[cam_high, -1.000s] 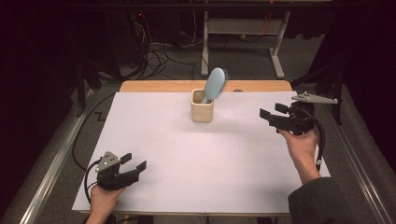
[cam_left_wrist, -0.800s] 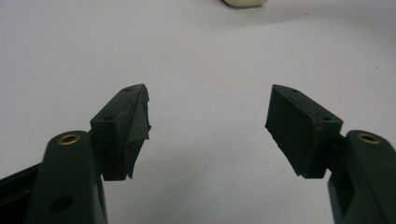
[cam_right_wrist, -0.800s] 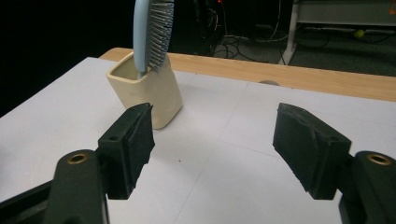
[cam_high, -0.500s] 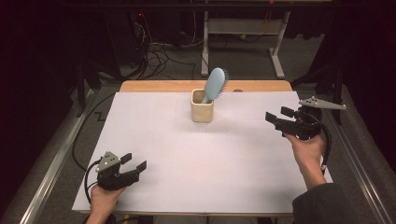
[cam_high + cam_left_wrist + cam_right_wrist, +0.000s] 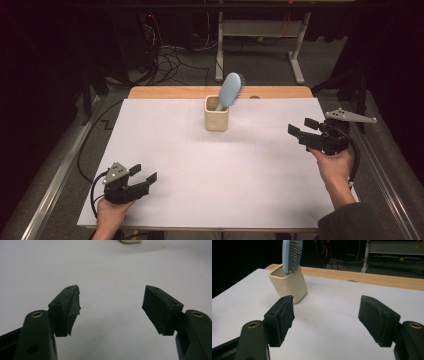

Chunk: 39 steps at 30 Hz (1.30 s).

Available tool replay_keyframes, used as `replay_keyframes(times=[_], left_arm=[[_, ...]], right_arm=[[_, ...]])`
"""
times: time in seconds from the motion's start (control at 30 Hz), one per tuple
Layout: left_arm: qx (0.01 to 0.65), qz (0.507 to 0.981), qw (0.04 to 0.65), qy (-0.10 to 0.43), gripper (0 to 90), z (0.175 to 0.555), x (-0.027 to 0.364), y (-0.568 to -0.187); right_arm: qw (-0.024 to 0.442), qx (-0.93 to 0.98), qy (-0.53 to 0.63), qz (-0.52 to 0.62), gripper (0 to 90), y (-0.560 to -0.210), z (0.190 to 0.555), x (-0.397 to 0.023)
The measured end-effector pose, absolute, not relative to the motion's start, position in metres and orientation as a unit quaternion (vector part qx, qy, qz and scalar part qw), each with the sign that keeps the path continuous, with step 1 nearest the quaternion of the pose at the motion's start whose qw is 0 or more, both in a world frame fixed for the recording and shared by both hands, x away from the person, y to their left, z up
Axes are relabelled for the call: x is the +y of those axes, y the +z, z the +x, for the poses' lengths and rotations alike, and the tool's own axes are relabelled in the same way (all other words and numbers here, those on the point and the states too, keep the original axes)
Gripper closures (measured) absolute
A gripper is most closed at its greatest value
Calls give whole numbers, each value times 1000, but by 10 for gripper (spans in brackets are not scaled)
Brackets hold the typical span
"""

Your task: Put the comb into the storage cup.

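The light-blue hairbrush (image 5: 229,90) stands handle-down in the cream cup (image 5: 216,118), bristle head leaning up and right, near the middle of the surface's (image 5: 200,165) far edge. The right gripper (image 5: 300,131) hovers by the right edge, released, jaws wide with nothing between them, aimed toward the cup. At the near left corner, the left gripper (image 5: 145,173) sits low, also spread wide and holding nothing.

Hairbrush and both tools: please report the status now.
Left tool open, empty, low near table edge. Right tool open, empty, raised, pointing toward cup. Hairbrush stands in cup, leaning, untouched. Nothing between right tool and cup.
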<state>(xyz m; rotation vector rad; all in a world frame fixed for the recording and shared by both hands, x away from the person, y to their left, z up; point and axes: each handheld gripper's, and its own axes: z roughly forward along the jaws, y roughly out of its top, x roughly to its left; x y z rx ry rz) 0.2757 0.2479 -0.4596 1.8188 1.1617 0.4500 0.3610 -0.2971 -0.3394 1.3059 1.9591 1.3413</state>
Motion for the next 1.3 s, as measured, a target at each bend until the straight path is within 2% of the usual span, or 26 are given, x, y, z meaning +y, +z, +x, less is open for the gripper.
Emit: replay_keyframes(times=[1.3], left_arm=[[471, 735, 452, 183, 309, 275, 248, -459]], right_arm=[[219, 695, 495, 474, 285, -353, 331, -318]])
